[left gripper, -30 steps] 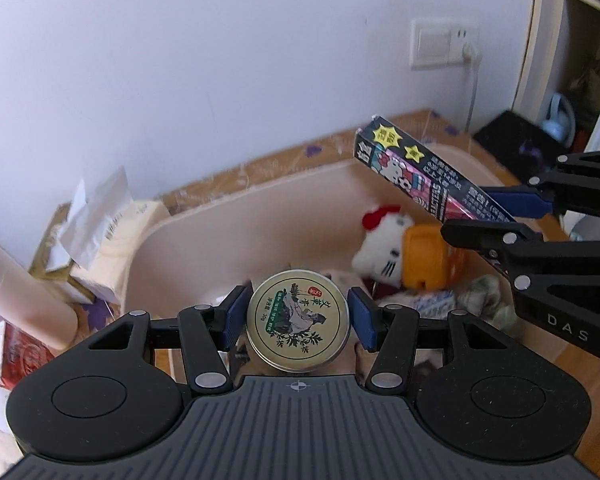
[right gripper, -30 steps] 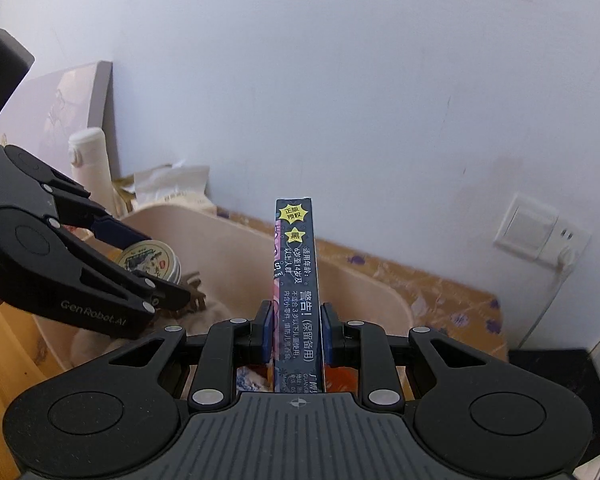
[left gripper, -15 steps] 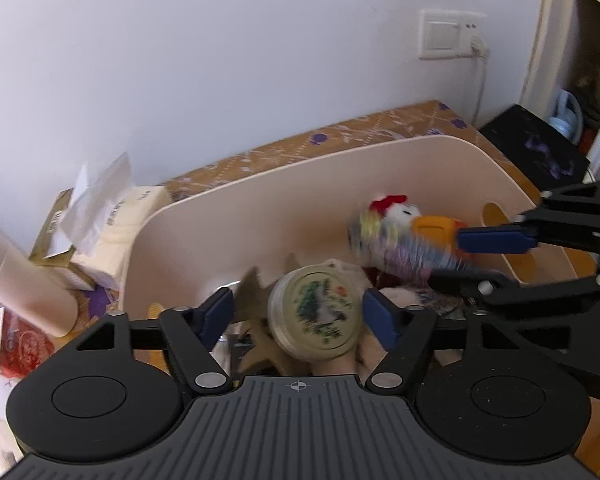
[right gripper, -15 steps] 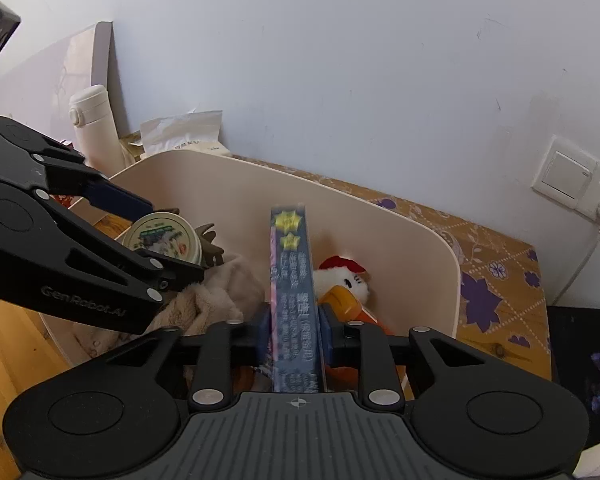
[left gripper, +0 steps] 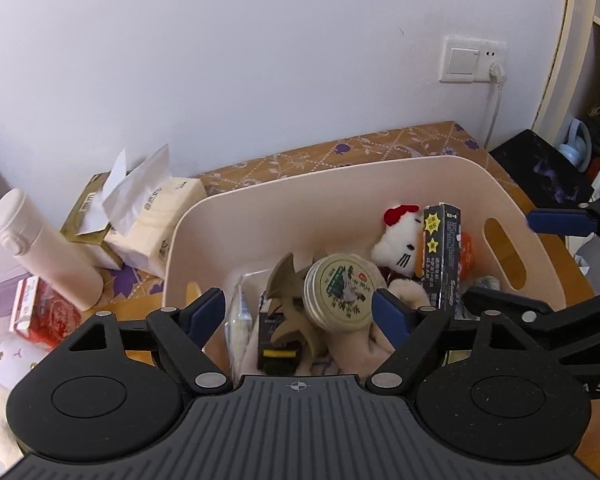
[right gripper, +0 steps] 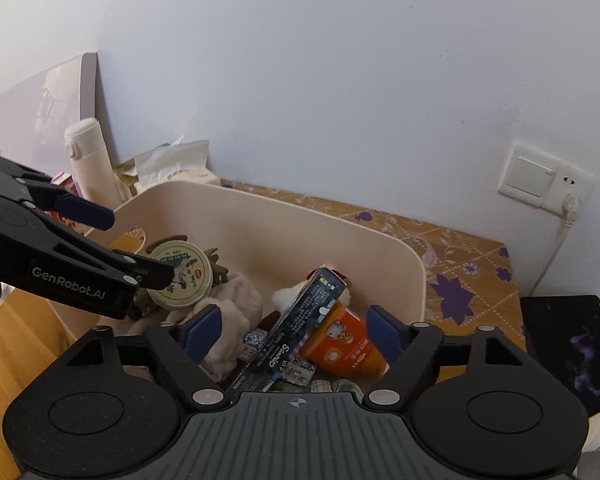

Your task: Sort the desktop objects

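Note:
A cream plastic bin (left gripper: 340, 184) (right gripper: 284, 236) holds several items. The round tin (left gripper: 338, 296) (right gripper: 182, 276) with a green plant label lies tilted on a beige cloth inside it. My left gripper (left gripper: 298, 314) hangs over the bin, its jaws opening wide, the tin lying between them untouched. The dark long box (left gripper: 444, 256) (right gripper: 296, 328) with yellow stars leans among a white cat plush (left gripper: 398, 248) and an orange tube (right gripper: 340, 350). My right gripper (right gripper: 294, 328) is above it, jaws opening, pads clear of the box.
Left of the bin stand a white flask (left gripper: 44, 252) (right gripper: 90, 160), tissue packs (left gripper: 148, 216) and a red packet (left gripper: 40, 312). A white plush (left gripper: 4, 364) lies at the near left. The wall with a socket (left gripper: 472, 60) is behind; a black pad (right gripper: 572, 348) lies to the right.
Both grippers opened and let go. The tin dropped from the left jaws onto the cloth; the star box fell from the right jaws and now leans in the bin.

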Tool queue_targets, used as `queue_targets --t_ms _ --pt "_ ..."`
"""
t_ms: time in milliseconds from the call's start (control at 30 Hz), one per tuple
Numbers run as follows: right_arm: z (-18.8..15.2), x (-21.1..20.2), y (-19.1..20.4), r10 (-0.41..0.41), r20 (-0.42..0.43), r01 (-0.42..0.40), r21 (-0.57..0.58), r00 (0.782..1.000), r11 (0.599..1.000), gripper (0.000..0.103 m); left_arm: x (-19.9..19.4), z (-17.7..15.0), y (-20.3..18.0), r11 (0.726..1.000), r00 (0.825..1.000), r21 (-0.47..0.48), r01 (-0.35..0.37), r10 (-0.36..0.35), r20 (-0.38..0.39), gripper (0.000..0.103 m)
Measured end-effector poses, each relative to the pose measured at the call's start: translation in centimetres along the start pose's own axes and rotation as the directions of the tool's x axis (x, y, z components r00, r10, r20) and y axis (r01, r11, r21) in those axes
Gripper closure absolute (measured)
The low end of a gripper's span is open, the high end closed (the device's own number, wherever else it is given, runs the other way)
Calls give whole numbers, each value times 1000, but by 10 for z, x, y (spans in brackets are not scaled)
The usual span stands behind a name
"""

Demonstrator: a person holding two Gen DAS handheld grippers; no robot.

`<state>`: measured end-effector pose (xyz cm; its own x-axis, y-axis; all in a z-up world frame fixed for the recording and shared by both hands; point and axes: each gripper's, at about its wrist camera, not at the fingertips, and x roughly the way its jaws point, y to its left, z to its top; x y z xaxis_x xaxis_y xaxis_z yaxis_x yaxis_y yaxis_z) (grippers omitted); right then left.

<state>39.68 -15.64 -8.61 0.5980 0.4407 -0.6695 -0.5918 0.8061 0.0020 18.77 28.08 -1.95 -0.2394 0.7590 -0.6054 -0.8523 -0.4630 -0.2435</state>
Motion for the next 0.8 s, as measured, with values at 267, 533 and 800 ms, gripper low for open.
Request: queue_targets --t_ms 267,533,800 --pt "-12 -33 12 -46 4 46 55 999 997 4 -30 -20 10 999 1000 -32 -9 9 5 21" --pt "-24 -79 28 -92 22 89 98 996 991 0 -75 -42 13 999 999 -42 -18 19 35 21" --pt "-37 -127 36 -59 23 55 149 998 987 0 -128 -63 6 997 997 -75 -33 38 61 21"
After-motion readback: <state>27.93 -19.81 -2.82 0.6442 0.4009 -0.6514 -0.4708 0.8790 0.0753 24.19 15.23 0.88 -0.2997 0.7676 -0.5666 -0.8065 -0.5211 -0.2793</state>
